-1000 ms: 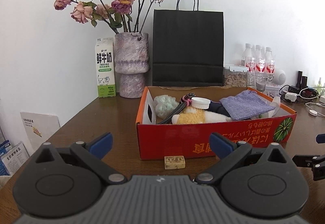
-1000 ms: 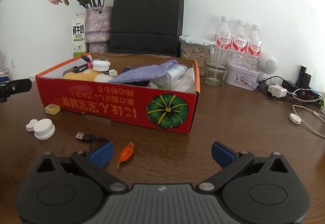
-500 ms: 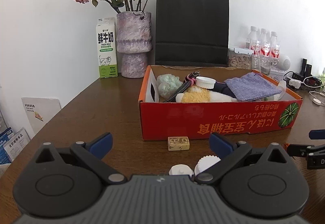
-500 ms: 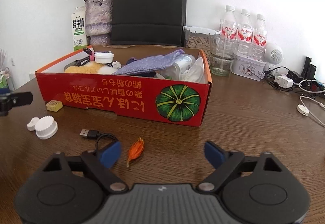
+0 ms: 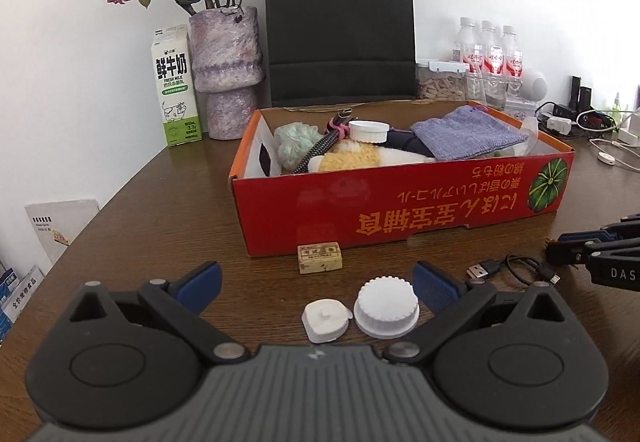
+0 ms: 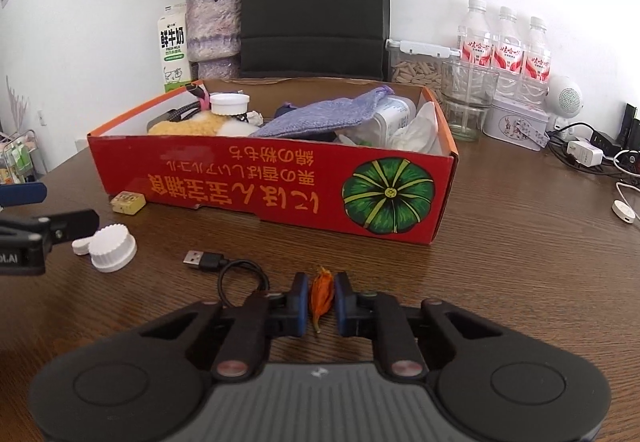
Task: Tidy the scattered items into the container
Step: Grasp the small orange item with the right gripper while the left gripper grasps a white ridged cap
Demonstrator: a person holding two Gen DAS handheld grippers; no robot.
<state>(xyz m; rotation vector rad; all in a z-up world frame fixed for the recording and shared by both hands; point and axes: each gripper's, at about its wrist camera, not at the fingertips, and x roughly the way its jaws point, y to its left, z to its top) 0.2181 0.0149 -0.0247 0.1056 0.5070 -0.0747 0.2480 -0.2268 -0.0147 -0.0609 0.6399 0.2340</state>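
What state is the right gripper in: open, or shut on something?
Shut. The right gripper has just been closing, and its blue pads now press on the orange dried flower lying on the table.

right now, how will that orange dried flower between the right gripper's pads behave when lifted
The orange dried flower looks thin and papery, so probably very light and crushable. Its shrivelled petals may crumble or slip from the right gripper.

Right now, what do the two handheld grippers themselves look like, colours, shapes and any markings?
Both match. The left gripper and right gripper each have a grey ribbed body with a small logo, two black rounded housings with circular discs, black linkage arms with silver pivot pins, and blue pads on the fingertips. White lettering shows on the side of each. No cables, hands or sleeves are visible.
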